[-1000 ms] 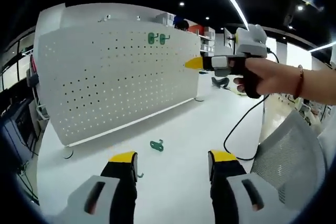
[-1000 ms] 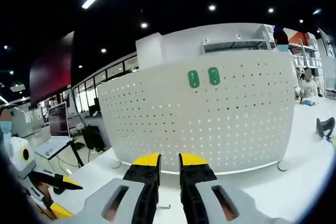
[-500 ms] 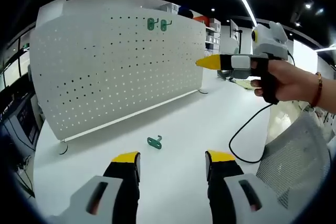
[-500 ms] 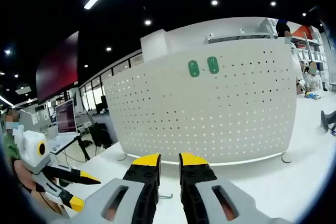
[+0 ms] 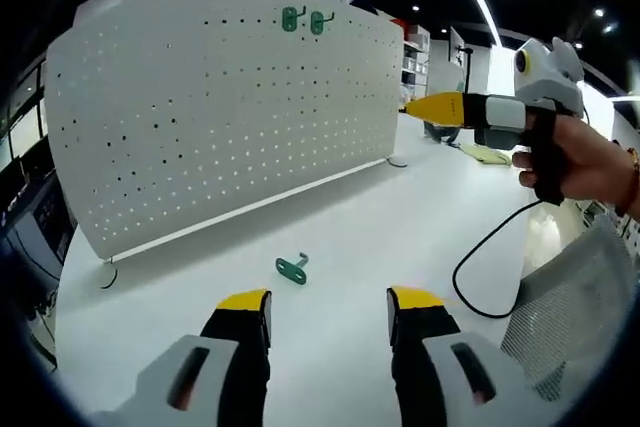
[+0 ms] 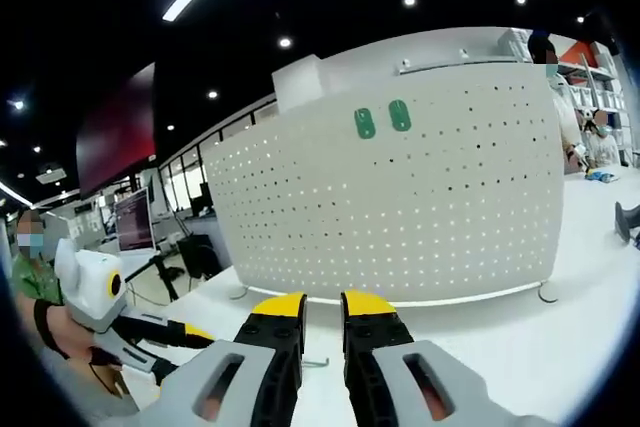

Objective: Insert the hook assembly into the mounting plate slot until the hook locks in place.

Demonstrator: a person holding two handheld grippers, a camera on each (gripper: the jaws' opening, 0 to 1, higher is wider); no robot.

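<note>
1. My left gripper (image 5: 323, 307): black fingers with yellow tips (image 5: 244, 300), spread wide apart, released, nothing between them. It hangs over the smooth white counter (image 5: 380, 237).

2. Small green hook assembly with a flat plate and a bent metal prong (image 5: 292, 268): loose on the counter, just ahead of the left fingertips and roughly in line with the gap between them, a little toward the left finger. Not touched by either gripper.

3. My right gripper (image 6: 323, 305): yellow-tipped fingers (image 6: 280, 307) drawn almost together with only a thin slit between them, clenched, and I see nothing held. In the left gripper view it enters from the right (image 5: 408, 107), held in a hand (image 5: 585, 162), its yellow tips pointing at the right end of the plate, a dark cable (image 5: 480, 267) trailing down from it to the counter.

4. Large white perforated mounting plate, upright on small feet (image 5: 230, 97): stands across the counter beyond the loose hook, well apart from the left fingers. In the right gripper view (image 6: 420, 197) it faces me directly ahead of the fingers.

5. Two green hooks (image 5: 303, 19), side by side, already seated near the plate's top edge; seen in the right gripper view as two green ovals (image 6: 382, 119).

6. Grey mesh chair back (image 5: 570, 317): at the counter's right edge.
</note>
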